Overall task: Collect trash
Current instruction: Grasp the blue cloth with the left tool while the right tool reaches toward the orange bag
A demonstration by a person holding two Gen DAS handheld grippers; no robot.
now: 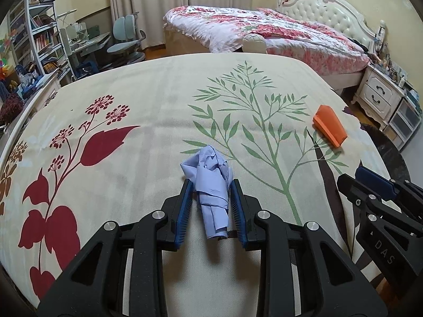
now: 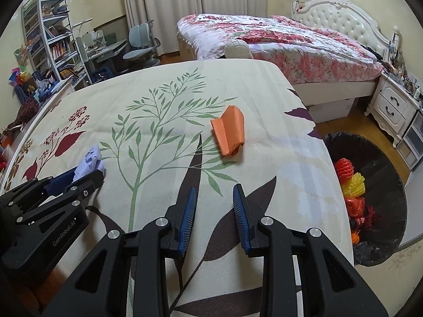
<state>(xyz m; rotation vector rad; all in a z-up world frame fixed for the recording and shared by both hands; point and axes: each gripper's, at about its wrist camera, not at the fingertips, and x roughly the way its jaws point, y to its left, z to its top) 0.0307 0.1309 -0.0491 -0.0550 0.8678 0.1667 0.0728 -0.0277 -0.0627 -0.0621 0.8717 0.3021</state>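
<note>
Right now my left tongs (image 1: 211, 189) are clamped on a crumpled light-blue paper wad (image 1: 212, 182), both blue pads pressed against its sides, with the wad's rumpled top sticking out past the fingertips. The tongs hang just above the tabletop (image 1: 158, 100), which is covered in a cream cloth printed with green sprigs and dark red flowers.

My right tongs (image 2: 214, 192) grasp nothing; their pads stand only a narrow gap apart, which is about as clenched as they get, over a dark leaf print near the tabletop's near edge. From the right wrist view I can see the left tongs off to the left, with the blue wad poking out of them.

A folded orange paper piece (image 2: 229, 134) lies on the cloth ahead of the right tongs, well apart from both pairs, toward the tabletop's right side.

Beside the tabletop's right edge, on the floor, stands a round bin lined with a black bag (image 2: 391, 174). Inside it I can make out red and yellow foam-net wrappers (image 2: 353, 182) and other orange scraps.
</note>
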